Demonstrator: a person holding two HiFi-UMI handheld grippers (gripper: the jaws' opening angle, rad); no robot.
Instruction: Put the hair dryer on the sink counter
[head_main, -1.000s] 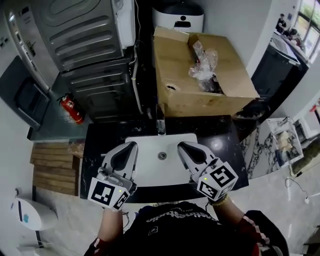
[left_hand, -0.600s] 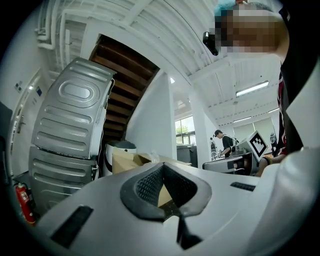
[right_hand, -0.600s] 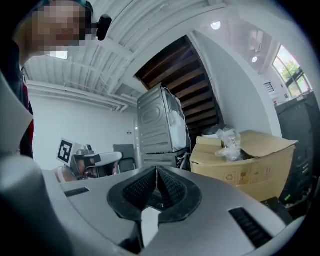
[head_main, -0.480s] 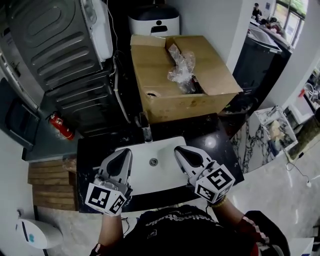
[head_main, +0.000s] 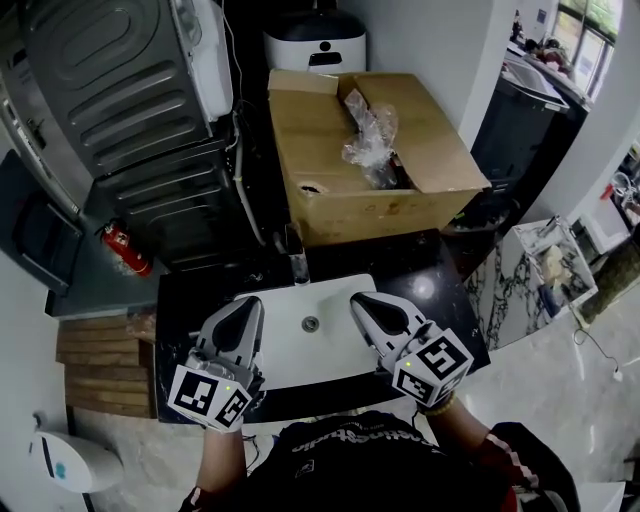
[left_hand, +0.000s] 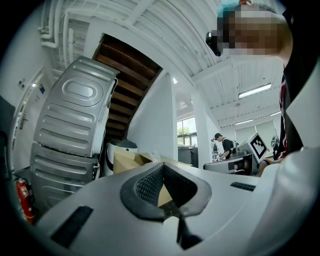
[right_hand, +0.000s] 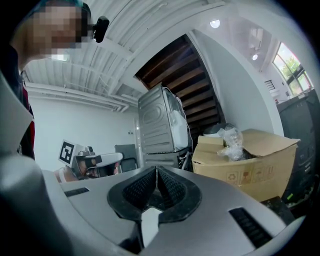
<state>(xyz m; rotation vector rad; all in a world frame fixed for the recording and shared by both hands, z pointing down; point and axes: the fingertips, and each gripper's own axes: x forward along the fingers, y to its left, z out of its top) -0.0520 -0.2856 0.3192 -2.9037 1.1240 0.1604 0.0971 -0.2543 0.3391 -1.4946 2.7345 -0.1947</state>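
The sink counter (head_main: 432, 288) is black stone with a white basin (head_main: 296, 352) and a faucet (head_main: 296, 262) at its back. I cannot make out a hair dryer in any view. My left gripper (head_main: 250, 306) hangs over the basin's front left, and my right gripper (head_main: 358, 300) over its front right. Both are shut with nothing between the pads, as the left gripper view (left_hand: 163, 192) and the right gripper view (right_hand: 156, 187) show. Behind the counter stands an open cardboard box (head_main: 372, 205) with a crumpled clear plastic bag (head_main: 368, 135) over dark contents.
Stacked grey washing machines (head_main: 120, 80) stand at the back left, with a red fire extinguisher (head_main: 125, 250) below them. A white appliance (head_main: 314, 42) sits behind the box. Wooden boards (head_main: 95, 365) lie left of the counter, and a marble-topped surface (head_main: 525, 280) is at the right.
The head view has swung, so the box and counter now sit a little further left and lower. Both grippers stay shut over the basin's front edge.
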